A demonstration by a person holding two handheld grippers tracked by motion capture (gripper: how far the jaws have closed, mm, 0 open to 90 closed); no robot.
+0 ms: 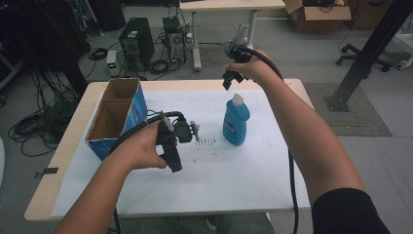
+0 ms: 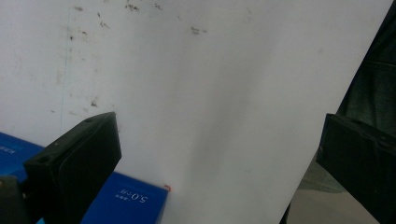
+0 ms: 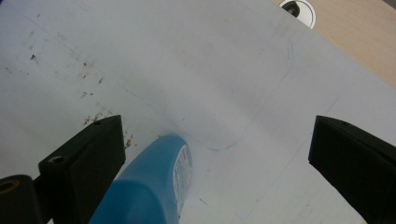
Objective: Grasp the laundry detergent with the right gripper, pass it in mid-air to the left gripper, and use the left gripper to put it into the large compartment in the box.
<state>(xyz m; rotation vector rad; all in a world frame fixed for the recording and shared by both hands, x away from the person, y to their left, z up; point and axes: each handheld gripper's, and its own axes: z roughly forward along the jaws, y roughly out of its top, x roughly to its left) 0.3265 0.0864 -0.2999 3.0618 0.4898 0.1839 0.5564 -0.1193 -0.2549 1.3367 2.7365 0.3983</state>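
White paper [image 1: 234, 180] covers the wooden table [image 1: 53, 185] where we work, with computers and cables on the floor beyond it. Our left gripper [image 1: 171, 155] hangs low over the middle of the sheet, its jaws wide apart with nothing between them; in the left gripper view [image 2: 219, 154] only stained paper lies in the gap. Our right gripper [image 1: 229, 80] is raised above the far edge of the table, jaws also spread and empty; in the right gripper view [image 3: 217, 158] it looks down on the blue bottle [image 3: 149, 191], which sits by the left jaw without touching it. That bottle [image 1: 236, 122] stands upright on the paper, white cap on top, between our two hands. Left of the left gripper sits an open blue cardboard box [image 1: 119, 117], two compartments showing brown inside, and its blue corner [image 2: 126, 200] shows beside the left jaw.
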